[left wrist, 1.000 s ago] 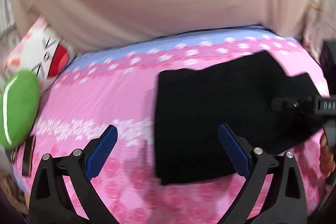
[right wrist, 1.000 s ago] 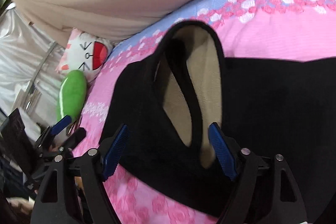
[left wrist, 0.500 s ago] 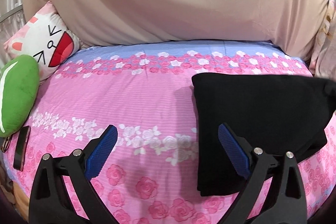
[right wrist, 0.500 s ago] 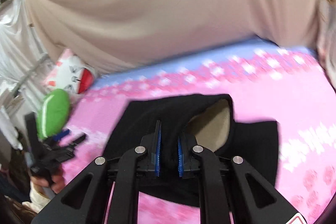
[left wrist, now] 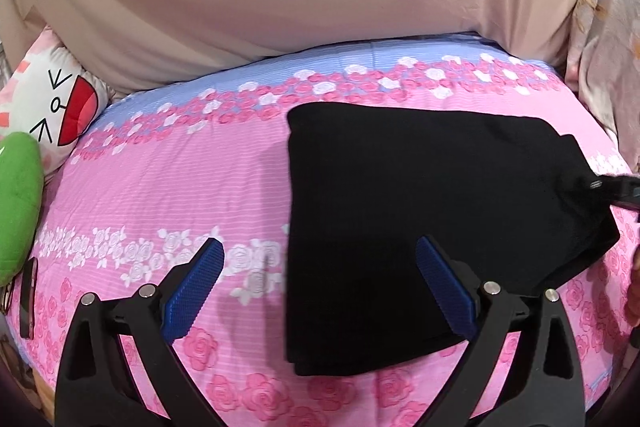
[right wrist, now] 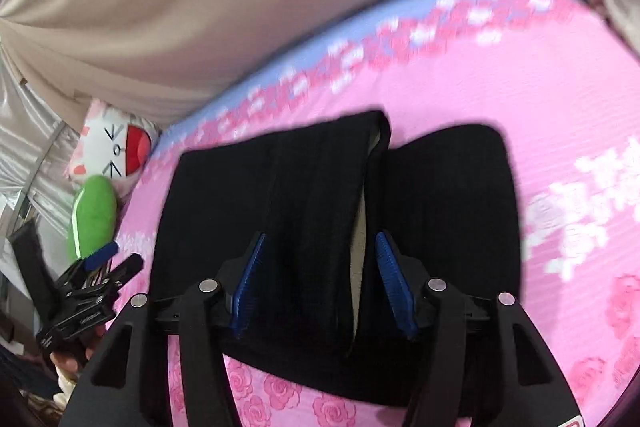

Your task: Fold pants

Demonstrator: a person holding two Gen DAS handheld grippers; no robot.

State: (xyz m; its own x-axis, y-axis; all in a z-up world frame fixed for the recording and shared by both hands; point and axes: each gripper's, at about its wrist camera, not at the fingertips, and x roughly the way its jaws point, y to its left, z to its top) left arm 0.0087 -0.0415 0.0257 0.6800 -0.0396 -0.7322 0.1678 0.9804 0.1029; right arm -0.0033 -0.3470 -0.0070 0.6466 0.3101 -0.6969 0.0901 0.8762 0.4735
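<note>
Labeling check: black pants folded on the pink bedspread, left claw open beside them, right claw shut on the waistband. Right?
Not quite. In the right wrist view the right claw is open, straddling the pants waistband, not shut on it. The rest holds: pink bedspread, left claw open.

Black pants [left wrist: 420, 195], folded into a thick, roughly rectangular stack, lying flat on pink rose-print bedding [left wrist: 180, 187]. Left edge straight, layers showing at the near left corner. From the right wrist view [right wrist: 304, 211], a ribbed band running up the top layer, its edge lifted slightly, showing pale beige lining in a narrow gap.
</note>
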